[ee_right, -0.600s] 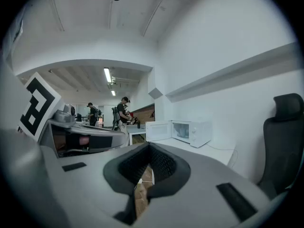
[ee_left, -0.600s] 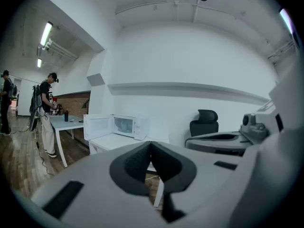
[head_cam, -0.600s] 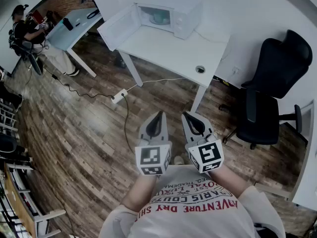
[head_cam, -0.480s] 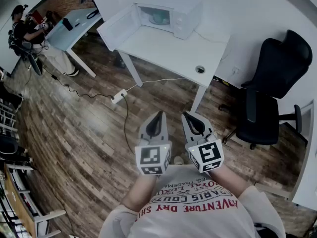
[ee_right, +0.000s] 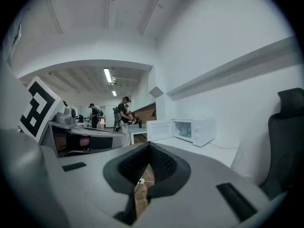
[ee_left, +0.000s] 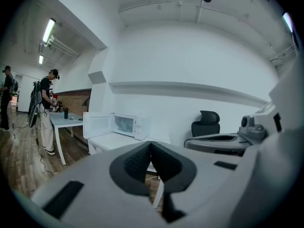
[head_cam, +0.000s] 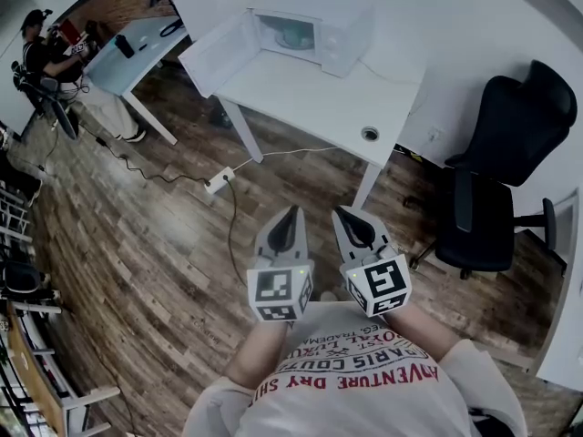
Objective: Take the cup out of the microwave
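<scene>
A white microwave [head_cam: 319, 27] stands at the far end of a white table [head_cam: 337, 98], its door [head_cam: 217, 51] swung wide open to the left. A pale cup [head_cam: 293, 35] sits inside the cavity; it also shows in the left gripper view as the cup [ee_left: 124, 124] and in the right gripper view as the cup [ee_right: 184, 129]. My left gripper [head_cam: 290, 215] and right gripper [head_cam: 349, 215] are held side by side close to my chest, over the wooden floor and well short of the table. Both are shut, with nothing between their jaws.
A black office chair [head_cam: 501, 171] stands right of the table. A power strip with its cable [head_cam: 219, 178] lies on the wood floor in front of the table. A person [head_cam: 46, 57] stands by a second table [head_cam: 137, 48] at the far left.
</scene>
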`<state>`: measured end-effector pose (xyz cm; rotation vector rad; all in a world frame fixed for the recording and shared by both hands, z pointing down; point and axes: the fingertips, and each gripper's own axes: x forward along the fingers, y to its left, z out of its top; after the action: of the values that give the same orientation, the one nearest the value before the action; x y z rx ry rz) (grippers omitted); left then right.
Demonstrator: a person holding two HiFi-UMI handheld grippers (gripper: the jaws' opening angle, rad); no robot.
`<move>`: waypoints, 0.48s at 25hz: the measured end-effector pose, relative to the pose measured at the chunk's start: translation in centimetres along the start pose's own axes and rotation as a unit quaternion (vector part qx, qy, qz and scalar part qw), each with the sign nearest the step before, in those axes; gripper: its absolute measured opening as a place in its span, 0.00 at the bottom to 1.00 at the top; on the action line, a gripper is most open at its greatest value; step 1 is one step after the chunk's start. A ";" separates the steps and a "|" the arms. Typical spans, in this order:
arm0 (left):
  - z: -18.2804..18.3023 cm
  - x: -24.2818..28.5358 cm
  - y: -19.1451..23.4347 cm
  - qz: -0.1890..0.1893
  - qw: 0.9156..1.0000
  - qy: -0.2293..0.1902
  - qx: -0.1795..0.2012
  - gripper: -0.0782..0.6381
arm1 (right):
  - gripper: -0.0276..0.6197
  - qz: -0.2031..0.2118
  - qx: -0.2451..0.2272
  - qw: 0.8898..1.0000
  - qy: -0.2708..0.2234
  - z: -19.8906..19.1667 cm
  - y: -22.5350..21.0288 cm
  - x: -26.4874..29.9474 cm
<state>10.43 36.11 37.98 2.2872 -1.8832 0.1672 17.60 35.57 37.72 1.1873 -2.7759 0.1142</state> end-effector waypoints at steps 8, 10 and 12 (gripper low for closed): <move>-0.7 1.3 2.7 0.009 1.000 0.007 -0.007 0.12 | 0.06 0.013 0.011 1.000 0.012 -0.5 -0.2 3.4; -0.6 2.0 4.6 0.022 1.000 0.004 -0.007 0.12 | 0.06 0.011 0.011 1.000 0.011 -0.3 -0.5 4.8; -0.2 3.1 6.3 0.028 1.000 0.001 -0.011 0.12 | 0.06 0.006 0.016 1.000 0.013 -0.1 -1.2 6.3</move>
<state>4.87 32.00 39.18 2.2199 -1.9399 0.1569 14.17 30.28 38.72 1.1675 -2.7682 0.1742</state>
